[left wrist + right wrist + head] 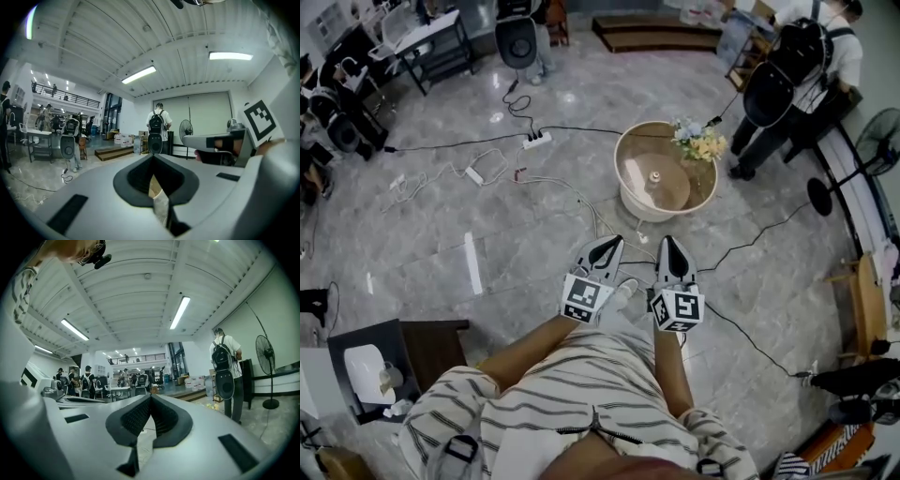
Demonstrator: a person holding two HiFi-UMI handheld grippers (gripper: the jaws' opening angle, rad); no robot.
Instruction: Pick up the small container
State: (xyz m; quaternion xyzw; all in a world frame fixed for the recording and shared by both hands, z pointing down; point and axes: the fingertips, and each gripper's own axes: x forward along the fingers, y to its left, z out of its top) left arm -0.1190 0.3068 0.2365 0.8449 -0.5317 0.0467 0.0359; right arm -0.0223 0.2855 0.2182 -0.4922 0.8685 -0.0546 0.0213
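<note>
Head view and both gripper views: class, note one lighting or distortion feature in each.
Head view: glare spots on the polished floor, with the room's edges bowed. Left gripper view: the strip light is blown out bright, and a dark round vignette frames the picture. Right gripper view: same vignette, and the ceiling lines curve strongly.

Cream-and-black striped shirt (572,394), grey marbled floor (431,244), beige table (652,208)
</note>
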